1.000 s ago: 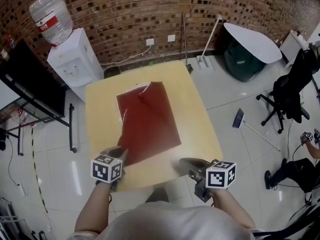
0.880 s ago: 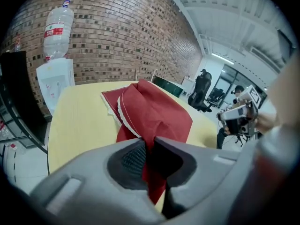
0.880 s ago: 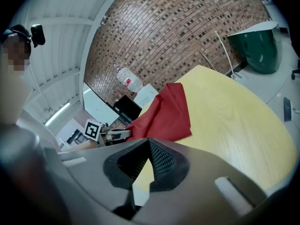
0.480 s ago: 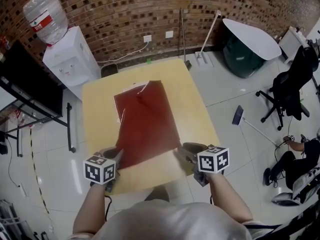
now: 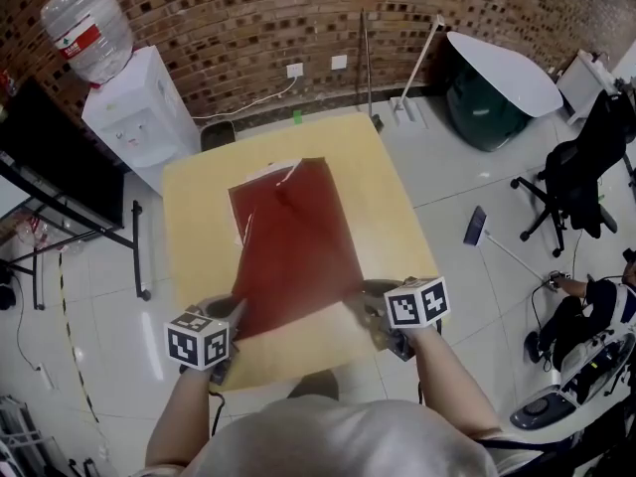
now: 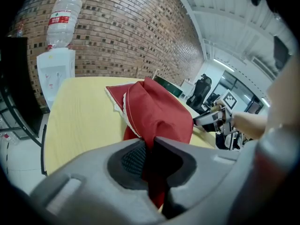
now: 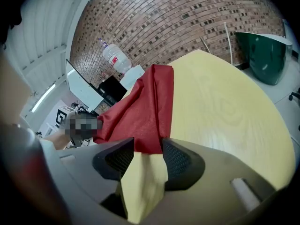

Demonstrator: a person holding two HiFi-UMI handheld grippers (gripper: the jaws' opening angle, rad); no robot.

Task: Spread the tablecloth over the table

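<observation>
We see the yellow table (image 5: 199,217) with the red tablecloth (image 5: 293,241) lying down its middle, bare wood on both sides. Our left gripper (image 6: 149,146) is clamped on the cloth's near left corner, fabric bunched between its pads. Our right gripper (image 7: 143,156) has just been opening its jaws, which stand wide apart with the near right corner loose between them.
</observation>
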